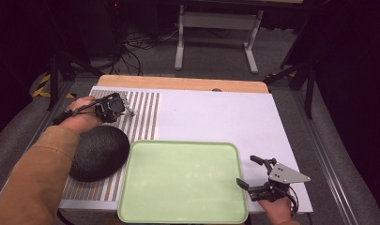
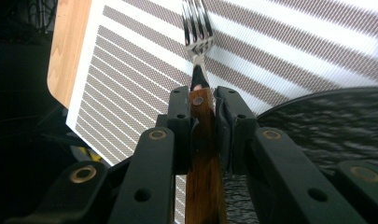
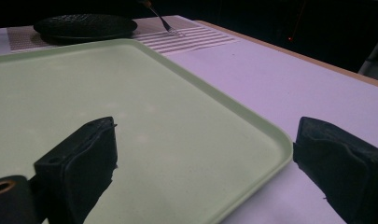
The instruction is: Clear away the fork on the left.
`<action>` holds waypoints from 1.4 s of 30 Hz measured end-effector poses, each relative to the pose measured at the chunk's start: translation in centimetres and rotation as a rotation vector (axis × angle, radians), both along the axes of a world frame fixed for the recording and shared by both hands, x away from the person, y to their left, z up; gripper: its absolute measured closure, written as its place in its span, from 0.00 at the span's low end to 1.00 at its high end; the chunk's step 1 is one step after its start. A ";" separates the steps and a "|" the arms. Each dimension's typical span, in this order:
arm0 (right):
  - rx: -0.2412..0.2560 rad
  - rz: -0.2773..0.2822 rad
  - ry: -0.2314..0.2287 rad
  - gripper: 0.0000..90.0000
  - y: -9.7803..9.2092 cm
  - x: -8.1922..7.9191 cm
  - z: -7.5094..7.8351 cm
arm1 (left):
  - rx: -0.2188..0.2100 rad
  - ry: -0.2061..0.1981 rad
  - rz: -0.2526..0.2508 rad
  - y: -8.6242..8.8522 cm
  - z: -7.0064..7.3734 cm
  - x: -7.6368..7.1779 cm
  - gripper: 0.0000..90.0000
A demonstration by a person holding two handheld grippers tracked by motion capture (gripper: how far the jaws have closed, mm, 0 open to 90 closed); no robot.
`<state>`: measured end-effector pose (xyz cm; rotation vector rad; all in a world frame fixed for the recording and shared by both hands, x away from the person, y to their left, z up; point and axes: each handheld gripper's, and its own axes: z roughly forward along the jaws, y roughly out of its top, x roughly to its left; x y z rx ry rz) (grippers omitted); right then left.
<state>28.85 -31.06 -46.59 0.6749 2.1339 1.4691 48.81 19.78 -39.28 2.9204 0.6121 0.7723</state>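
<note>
A fork (image 2: 199,51) with a wooden handle and steel tines is clamped between the jaws of my left gripper (image 2: 203,100), its tines pointing out over the striped placemat (image 2: 130,70). From above, that left gripper (image 1: 113,107) is at the far left of the table, with the fork tines (image 1: 130,111) over the placemat (image 1: 145,112). The fork (image 3: 163,21) also shows far off in the right gripper view. My right gripper (image 1: 248,173) stands open at the right edge of the pale green tray (image 1: 183,180), its jaws straddling the tray's rim (image 3: 252,154).
A black textured plate (image 1: 99,152) lies on the placemat just left of the tray, under the left forearm. The white table cover (image 1: 216,115) stretches behind the tray. A wooden table edge (image 1: 178,83) runs along the back, with a metal stand (image 1: 216,28) on the floor beyond.
</note>
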 end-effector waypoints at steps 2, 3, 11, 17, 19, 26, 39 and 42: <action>0.002 -0.001 -0.001 0.07 0.0 0.0 0.0 | -0.046 0.017 0.018 0.2 0.6 -0.2 0.86; 0.002 -0.001 -0.001 0.07 0.0 0.0 0.0 | -0.071 0.009 0.018 0.3 0.7 -0.3 0.86; -0.002 -0.001 -0.002 0.07 0.0 0.0 0.0 | -0.173 0.041 0.040 0.8 2.4 -1.1 0.86; -0.002 0.000 -0.002 0.07 0.1 0.1 0.0 | -0.267 0.095 0.074 1.4 3.1 -0.9 0.86; -0.003 0.001 -0.004 0.07 0.1 0.1 0.0 | -0.304 0.116 0.094 1.7 3.3 -0.8 0.86; -0.001 0.003 -0.008 0.07 0.0 0.0 0.2 | -0.386 0.156 0.082 1.5 3.8 -1.5 0.86; 0.008 0.011 -0.017 0.07 0.0 0.4 0.4 | -0.553 0.167 0.096 0.5 5.0 -5.7 0.86; 0.010 0.013 -0.015 0.07 0.0 0.4 0.4 | -0.585 0.168 0.097 0.2 4.9 -6.9 0.86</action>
